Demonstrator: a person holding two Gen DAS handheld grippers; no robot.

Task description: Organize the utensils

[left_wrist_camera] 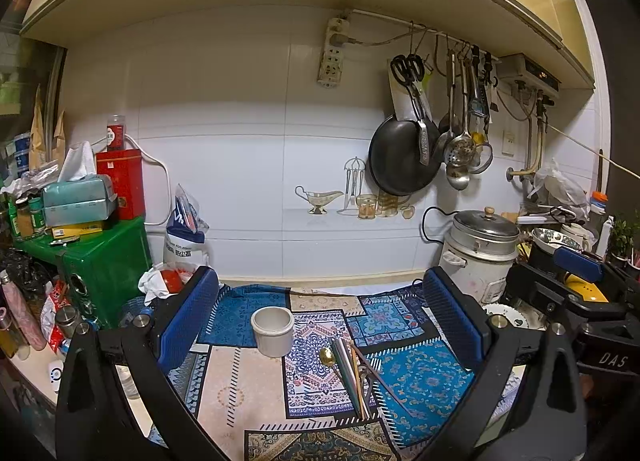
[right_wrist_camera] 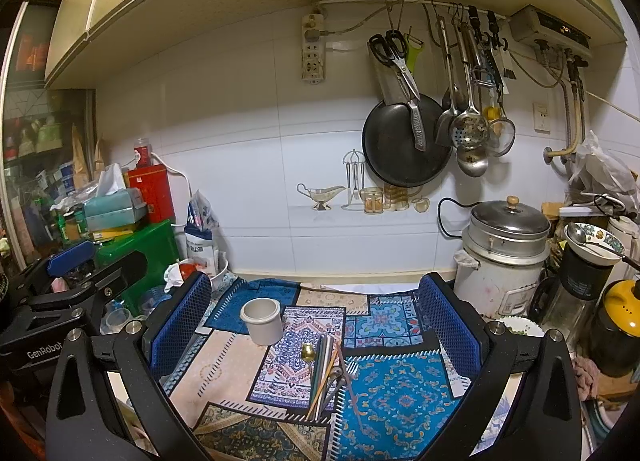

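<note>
A small white ceramic cup (left_wrist_camera: 273, 331) (right_wrist_camera: 262, 321) stands upright and empty on a patterned blue mat (left_wrist_camera: 424, 377) (right_wrist_camera: 400, 397). Just right of it lies a loose pile of utensils (left_wrist_camera: 354, 373) (right_wrist_camera: 326, 373): a gold spoon (left_wrist_camera: 328, 357) (right_wrist_camera: 307, 351), several chopsticks and a fork. My left gripper (left_wrist_camera: 320, 317) hovers open above the mat, the cup and pile between its blue pads. My right gripper (right_wrist_camera: 316, 321) is open too, hanging over the same spot. Neither holds anything.
A white rice cooker (left_wrist_camera: 478, 257) (right_wrist_camera: 504, 257) stands at the back right, with jars and bowls (right_wrist_camera: 592, 253) beyond it. A green box (left_wrist_camera: 100, 261) (right_wrist_camera: 140, 249) with tissues and tins crowds the left. A black pan (left_wrist_camera: 400, 157) (right_wrist_camera: 404, 141) and ladles hang on the tiled wall.
</note>
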